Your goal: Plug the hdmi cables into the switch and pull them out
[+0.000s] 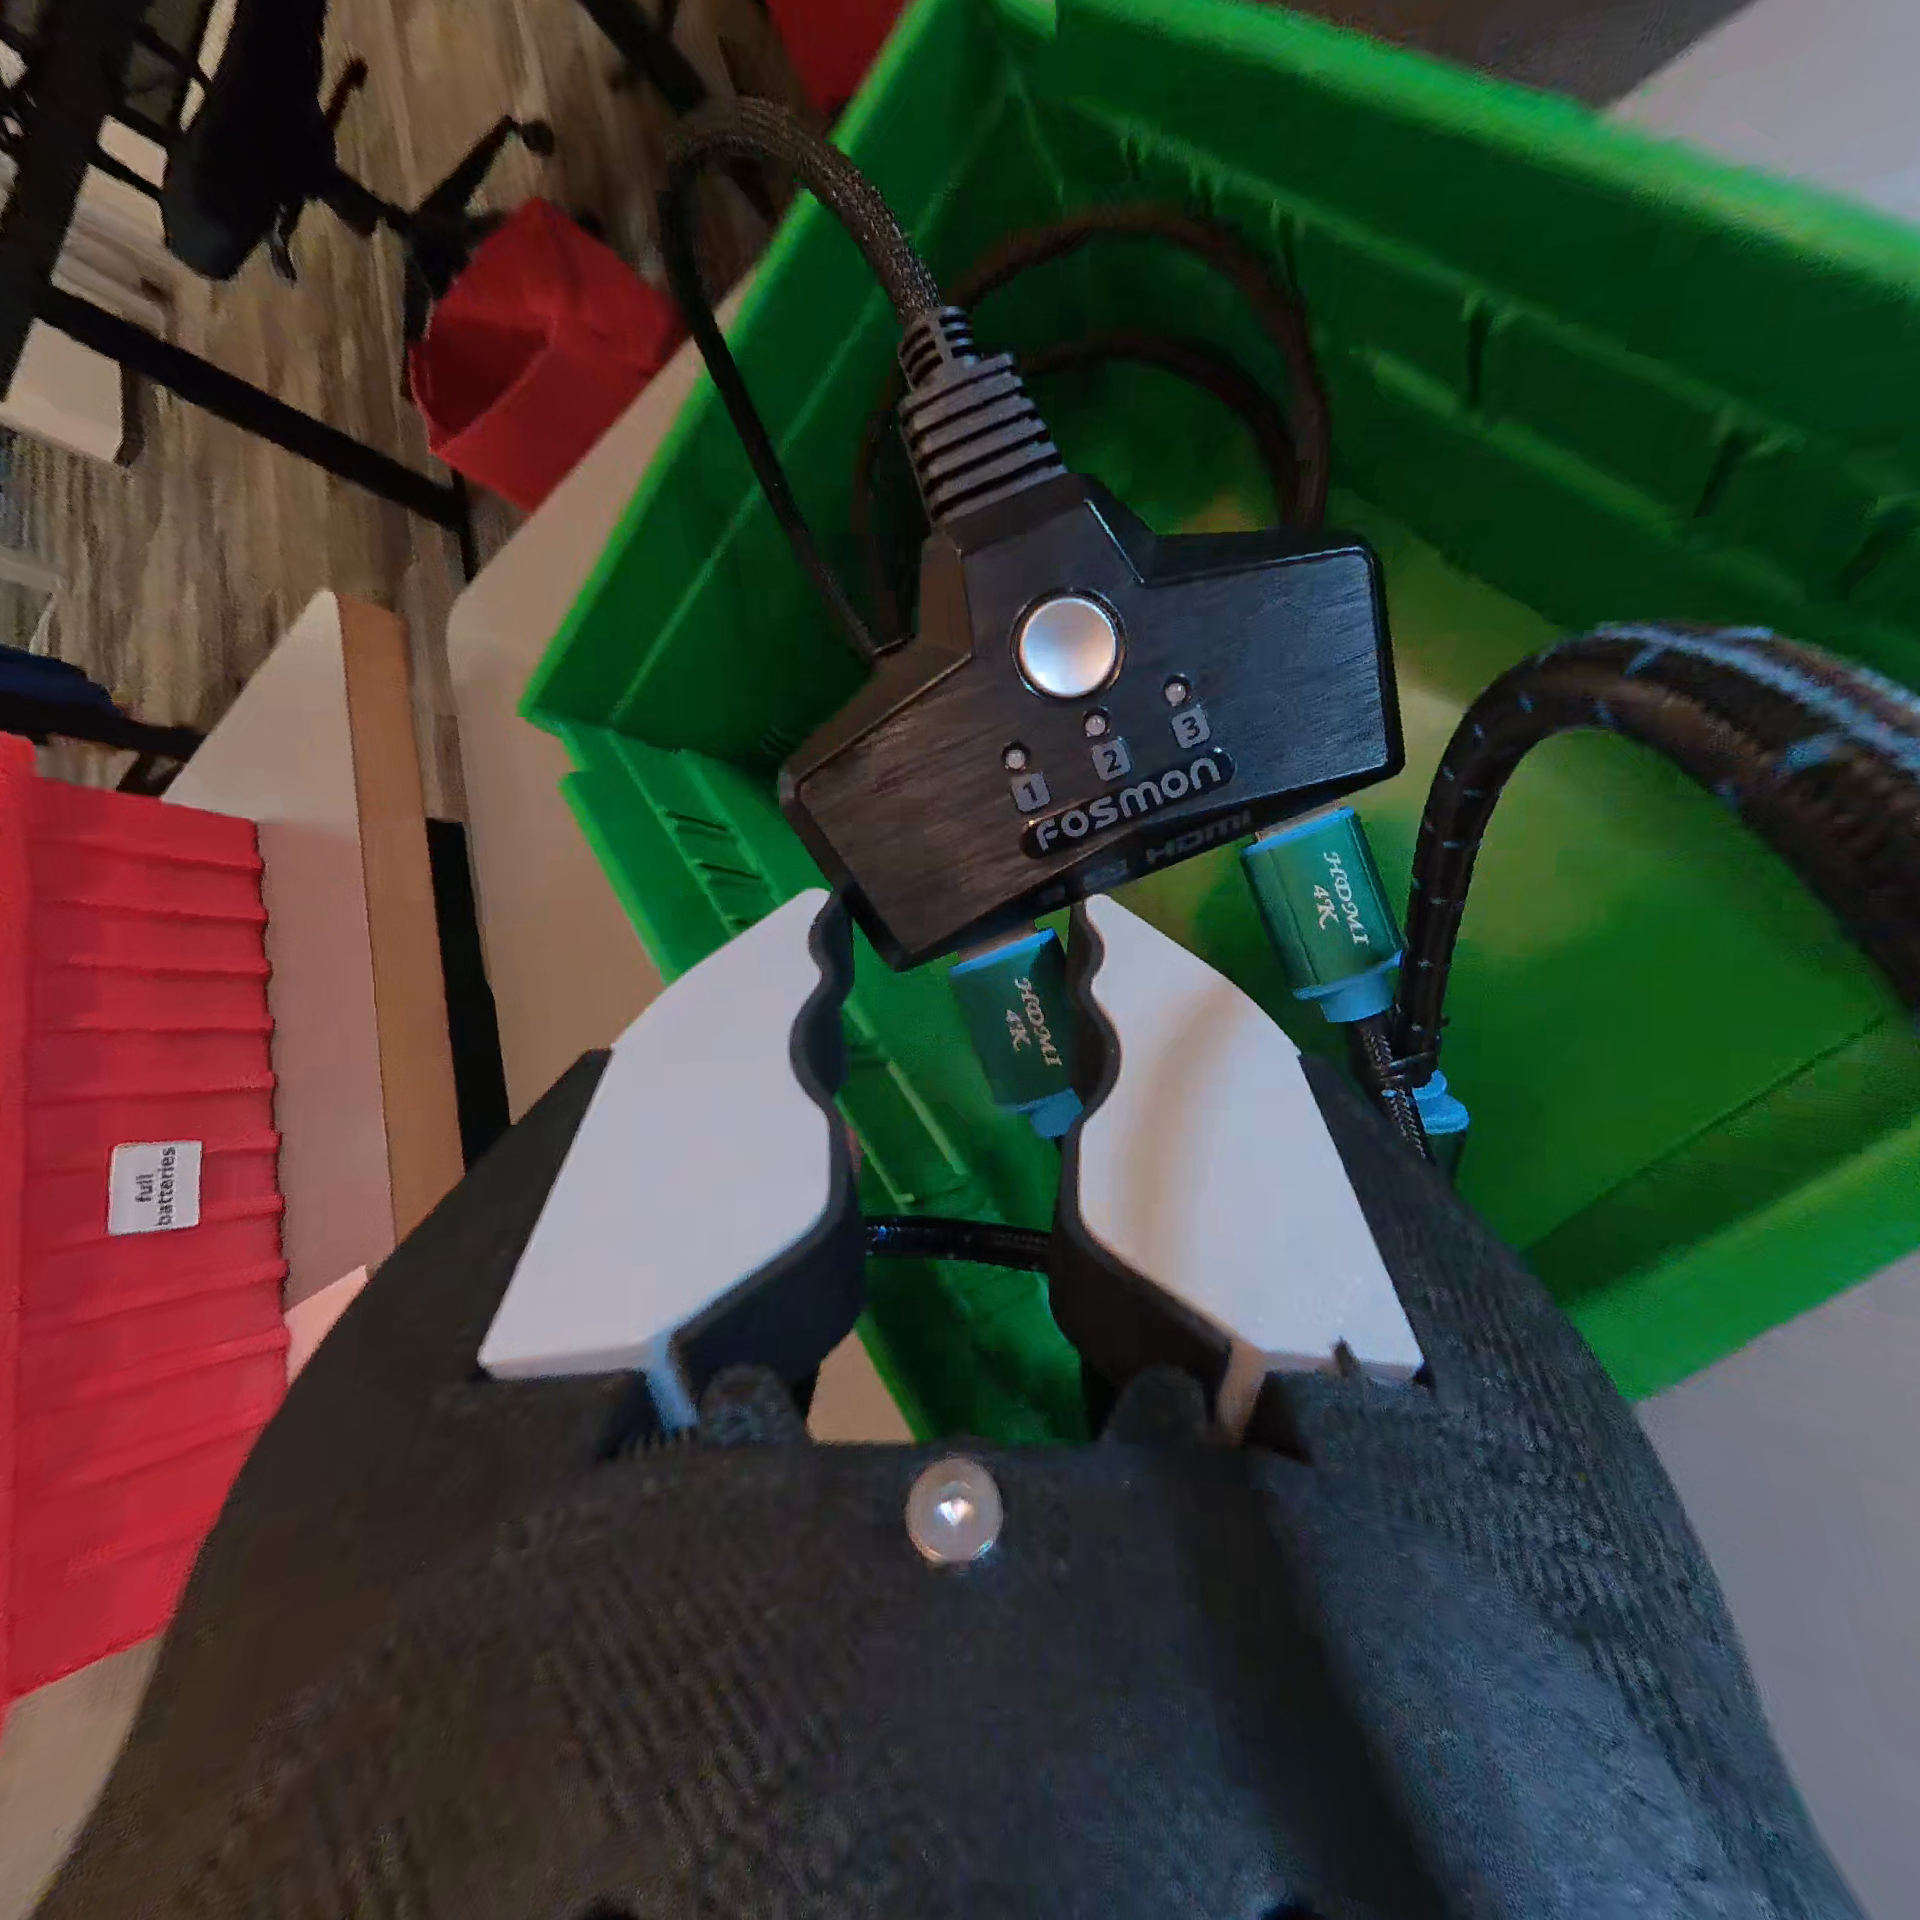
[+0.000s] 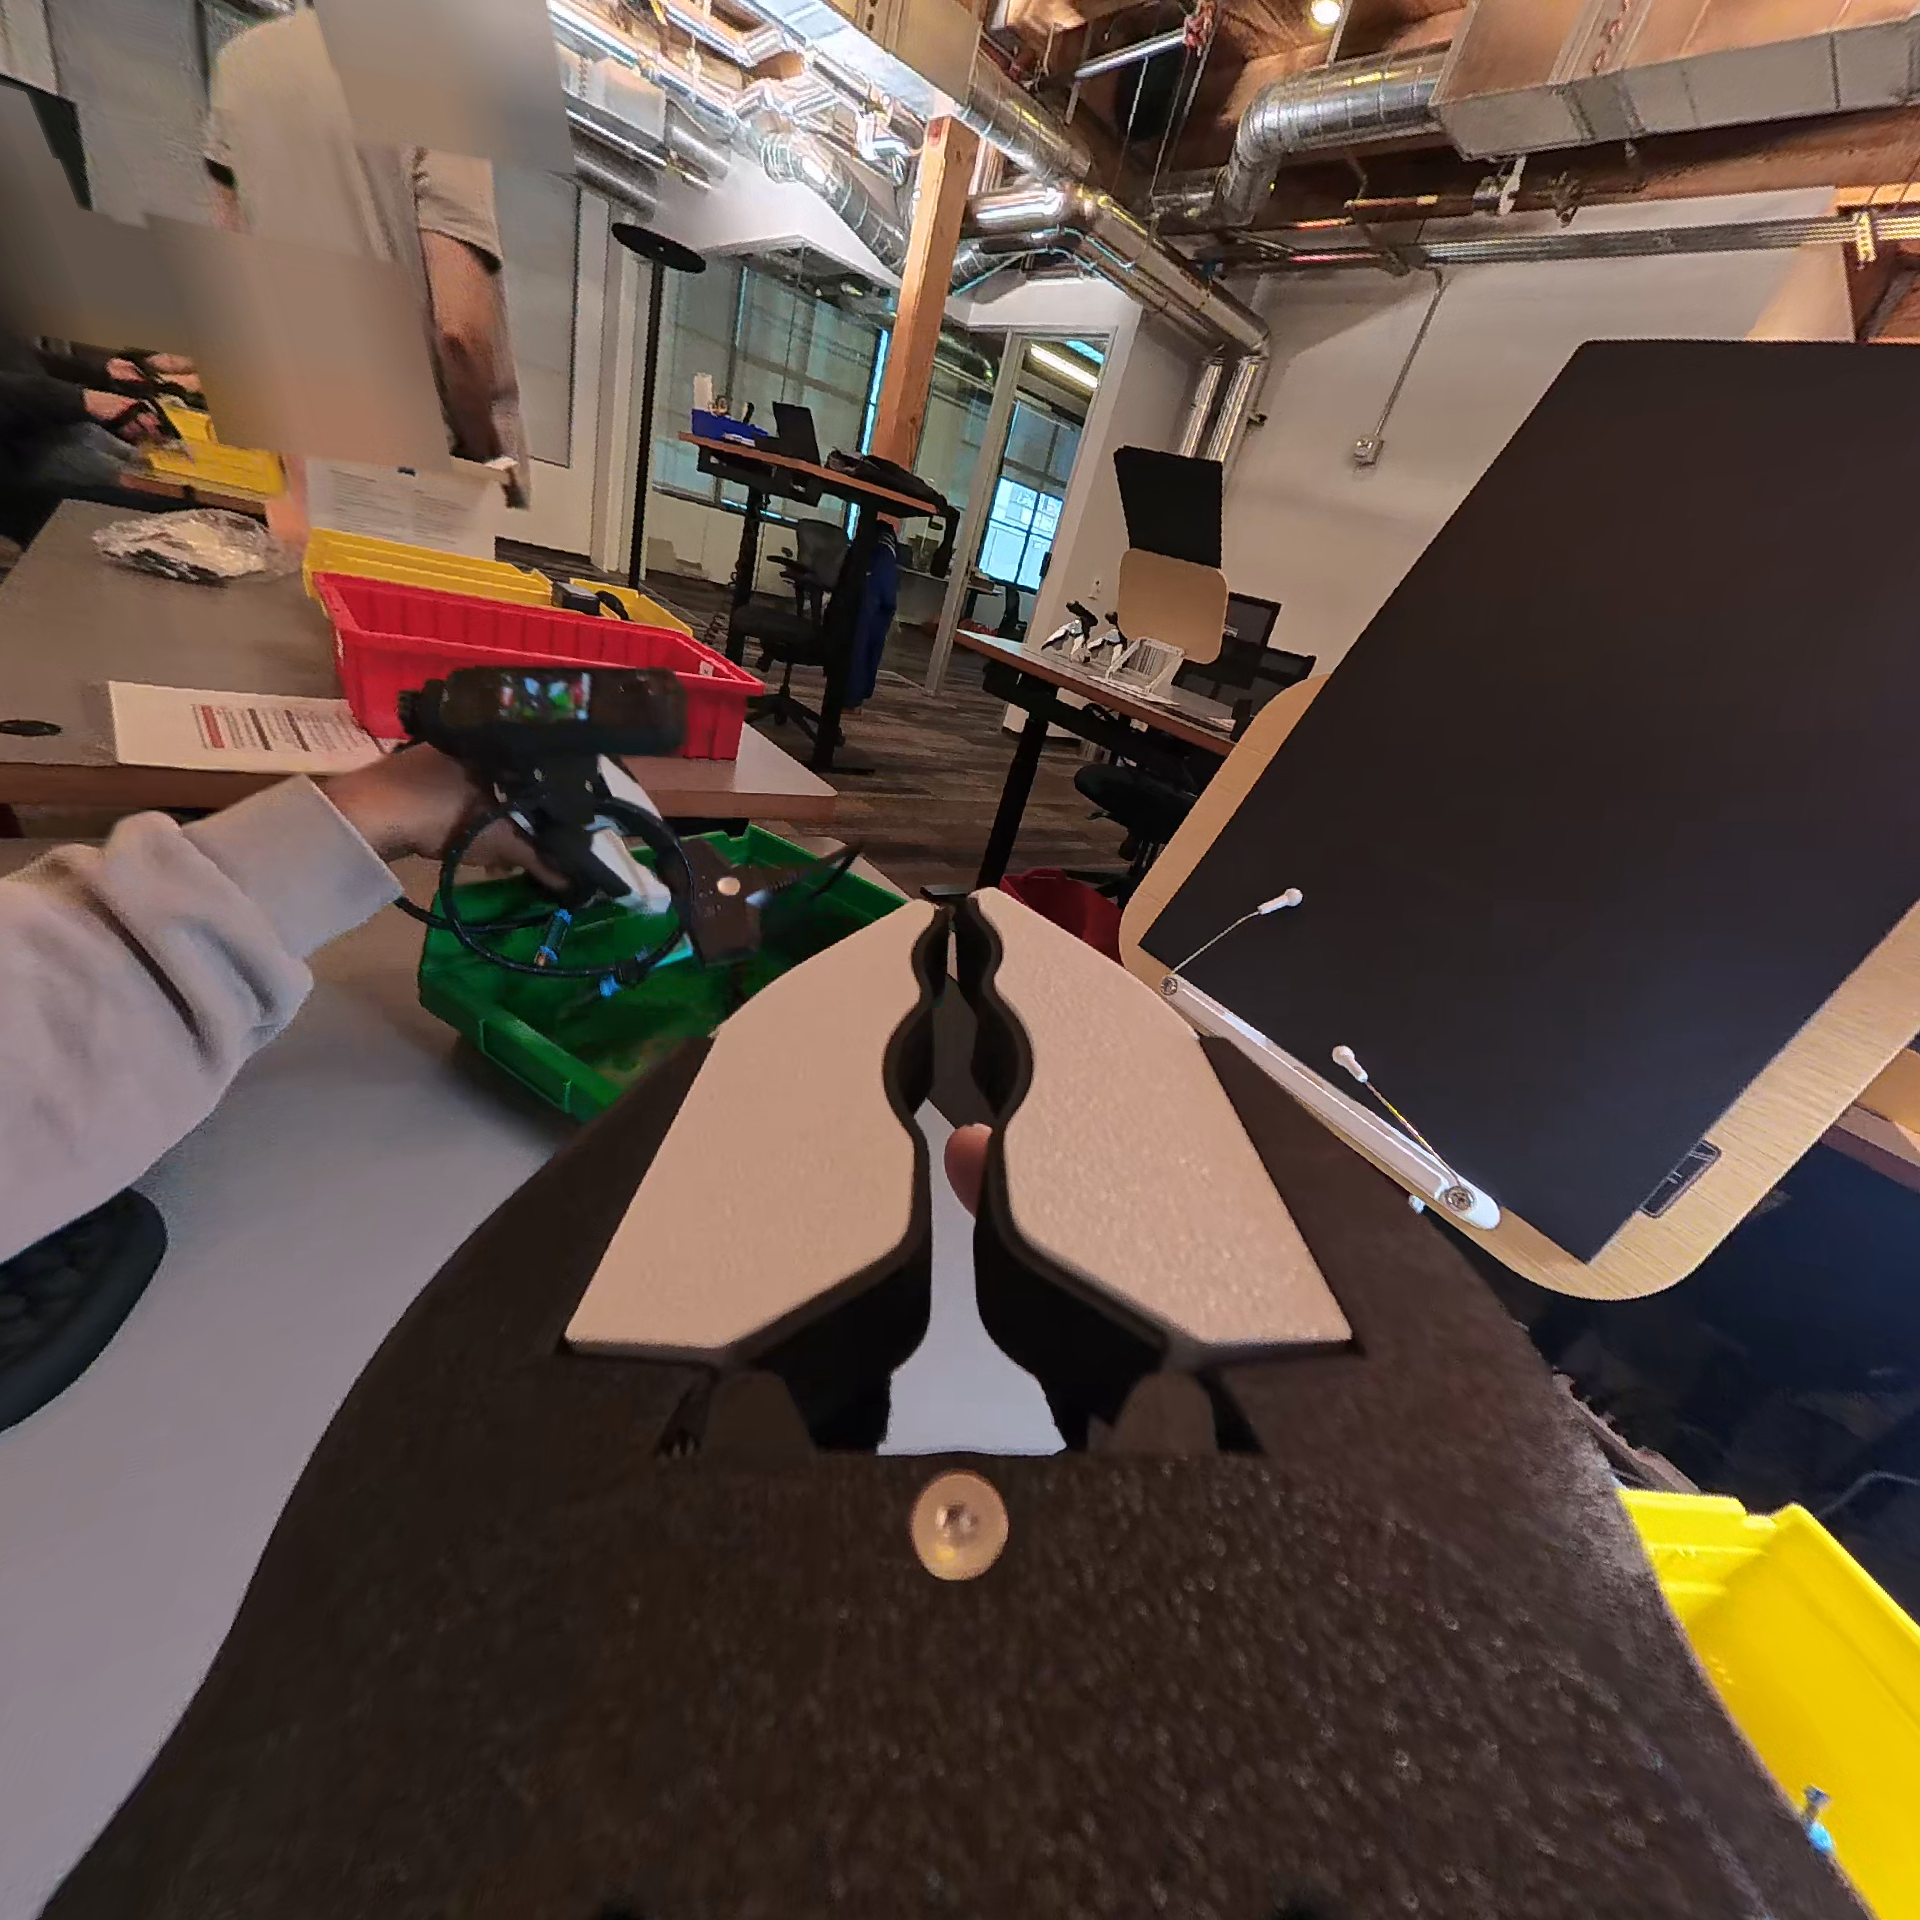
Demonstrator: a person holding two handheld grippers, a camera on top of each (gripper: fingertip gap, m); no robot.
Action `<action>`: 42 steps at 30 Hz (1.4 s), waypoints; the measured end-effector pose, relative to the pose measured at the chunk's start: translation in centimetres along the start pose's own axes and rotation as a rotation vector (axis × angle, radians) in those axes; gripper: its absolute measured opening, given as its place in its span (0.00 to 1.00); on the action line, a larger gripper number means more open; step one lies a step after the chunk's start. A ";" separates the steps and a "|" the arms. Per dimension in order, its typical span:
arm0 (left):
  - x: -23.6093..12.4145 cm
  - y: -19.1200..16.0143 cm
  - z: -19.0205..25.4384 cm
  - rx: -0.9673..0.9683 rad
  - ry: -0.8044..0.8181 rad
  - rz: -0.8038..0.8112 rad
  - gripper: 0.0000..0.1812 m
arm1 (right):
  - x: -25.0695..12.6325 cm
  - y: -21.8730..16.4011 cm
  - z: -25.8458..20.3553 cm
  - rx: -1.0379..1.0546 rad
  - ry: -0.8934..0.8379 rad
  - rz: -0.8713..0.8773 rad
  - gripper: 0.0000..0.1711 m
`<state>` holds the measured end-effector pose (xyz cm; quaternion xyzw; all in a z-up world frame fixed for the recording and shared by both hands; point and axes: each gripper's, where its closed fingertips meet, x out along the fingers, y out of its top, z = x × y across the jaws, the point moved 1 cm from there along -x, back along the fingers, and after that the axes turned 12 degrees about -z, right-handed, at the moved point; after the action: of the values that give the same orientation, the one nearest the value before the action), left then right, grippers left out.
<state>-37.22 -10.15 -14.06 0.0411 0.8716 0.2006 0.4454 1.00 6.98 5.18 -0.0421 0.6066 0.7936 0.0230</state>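
The switch (image 1: 1091, 717) is black, brushed finish, w/ a round silver button and three small lights. Two green HDMI plugs sit in its near edge: one (image 1: 1013, 1023) between my left tongs (image 1: 951, 935), one (image 1: 1320, 914) to the right. Left tongs gape, gripping nothing; switch is just ahead of the tips, above the green bin (image 1: 1558, 312). Only the right view shows my hand (image 2: 416, 805) and the tabletop (image 2: 260, 1247). Right tongs (image 2: 951, 920) are clenched, empty, well apart from the switch.
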 end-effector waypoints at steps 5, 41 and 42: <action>-5.2 1.9 -1.4 -0.043 -0.003 0.204 0.22 | 0.4 -0.7 -0.1 -0.057 -0.028 -0.020 0.01; -24.2 12.6 19.3 0.448 -0.253 0.874 0.22 | 5.0 -4.8 -5.5 0.268 0.324 -0.118 0.18; -24.1 12.7 19.4 0.454 -0.237 0.872 0.22 | 5.0 -4.9 -5.4 0.258 0.318 -0.111 0.18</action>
<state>-8.73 1.57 -1.04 0.5197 0.7385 0.1673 0.3957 -3.36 2.98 -1.45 -0.1968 0.6957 0.6904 -0.0238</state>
